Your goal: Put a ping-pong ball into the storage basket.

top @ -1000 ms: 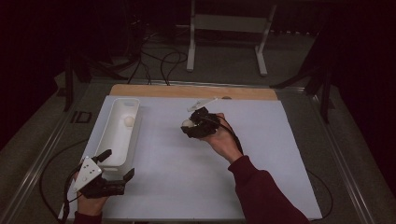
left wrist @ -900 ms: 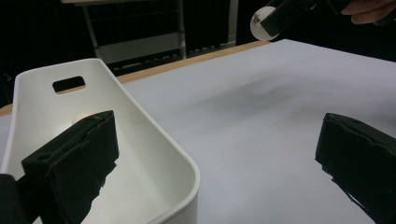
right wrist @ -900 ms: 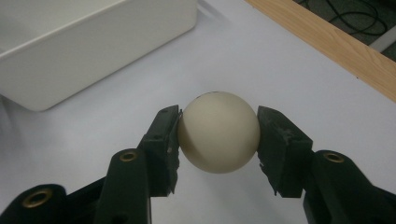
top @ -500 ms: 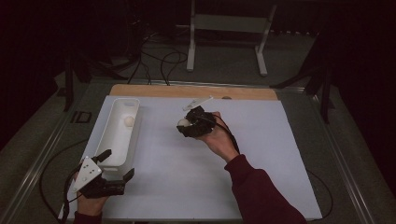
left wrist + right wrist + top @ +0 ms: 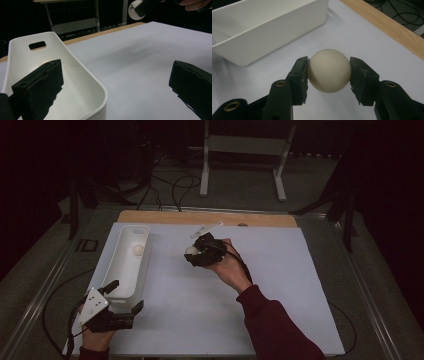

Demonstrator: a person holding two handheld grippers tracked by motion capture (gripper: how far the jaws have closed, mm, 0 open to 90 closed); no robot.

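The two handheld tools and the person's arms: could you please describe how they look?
Both tools are black with two blocky jaws. The left tool carries a grey three-cornered plate dotted with marks and trails a dark cable. The right tool shows brass-coloured rivets near its jaws. The right arm wears a dark red sleeve.

Ball (image 5: 329,70): cream-white, smooth, round, clamped at its sides between the two black pads of the right tongs (image 5: 329,75), held above the white bench sheet, near the long white tray (image 5: 269,27).
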